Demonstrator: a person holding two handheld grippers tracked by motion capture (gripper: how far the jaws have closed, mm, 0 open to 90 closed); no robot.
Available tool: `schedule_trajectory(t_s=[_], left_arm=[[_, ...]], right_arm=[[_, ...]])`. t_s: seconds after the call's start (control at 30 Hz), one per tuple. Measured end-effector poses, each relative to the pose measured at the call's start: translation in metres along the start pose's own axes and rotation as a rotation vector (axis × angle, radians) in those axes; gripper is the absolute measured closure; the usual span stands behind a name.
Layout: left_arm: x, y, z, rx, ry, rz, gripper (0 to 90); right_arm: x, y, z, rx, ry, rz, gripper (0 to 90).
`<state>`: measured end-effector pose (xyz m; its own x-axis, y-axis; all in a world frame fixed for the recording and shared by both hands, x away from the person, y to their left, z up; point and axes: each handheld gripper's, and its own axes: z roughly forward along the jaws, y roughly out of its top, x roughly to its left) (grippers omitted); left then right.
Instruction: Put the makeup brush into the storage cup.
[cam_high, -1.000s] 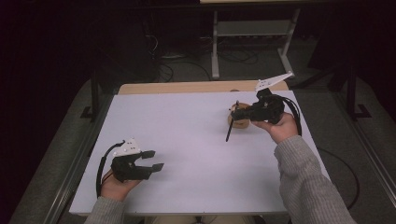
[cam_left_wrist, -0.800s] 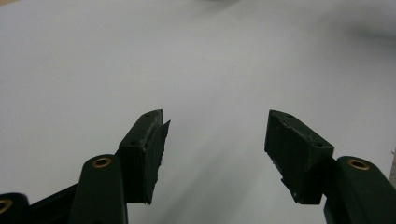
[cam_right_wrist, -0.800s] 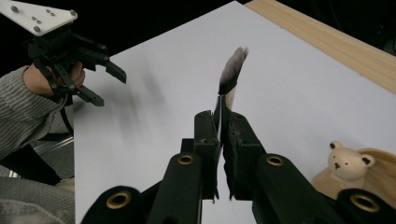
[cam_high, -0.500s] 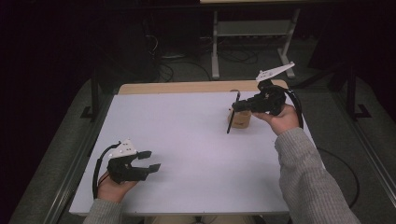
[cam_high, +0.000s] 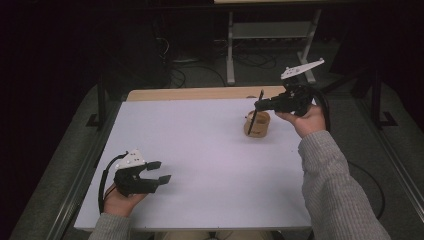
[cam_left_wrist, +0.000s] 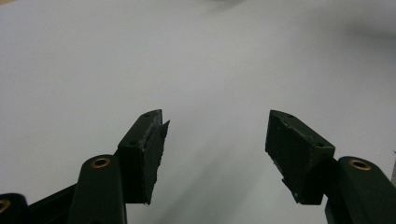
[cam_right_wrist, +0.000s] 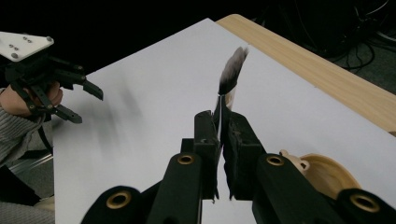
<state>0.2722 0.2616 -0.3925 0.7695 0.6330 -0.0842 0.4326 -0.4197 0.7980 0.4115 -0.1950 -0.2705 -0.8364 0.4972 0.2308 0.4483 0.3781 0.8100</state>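
One brush (cam_right_wrist: 232, 71) and one tan cup (cam_high: 257, 124) are present. The brush has a thin dark handle and a grey-white bristle tuft. The right gripper (cam_high: 261, 104) is clamped on the handle, holding the brush above the cup near the table's (cam_high: 200, 145) far right corner. The left gripper (cam_high: 161, 171), near the front left corner, stands open, holding nothing.

The white bench (cam_high: 200, 150) lies bare between the two hands, so a gripper could cross it freely. The only thing standing on it is a tan cup (cam_high: 257, 125) near the far right edge, with a held brush (cam_high: 256, 112) slanting above it.
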Motion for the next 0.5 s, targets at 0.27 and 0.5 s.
schedule_trajectory(t_s=[0.27,0.5], left_arm=[[0.001,0.000,0.000,-0.001,0.000,-0.001,35.9],[0.003,0.000,-0.001,-0.005,0.000,-0.001,35.4]], right_arm=[[-0.008,0.008,-0.004,-0.012,-0.025,0.011,83.0],[-0.016,0.016,-0.007,-0.019,-0.055,0.023,83.0]])
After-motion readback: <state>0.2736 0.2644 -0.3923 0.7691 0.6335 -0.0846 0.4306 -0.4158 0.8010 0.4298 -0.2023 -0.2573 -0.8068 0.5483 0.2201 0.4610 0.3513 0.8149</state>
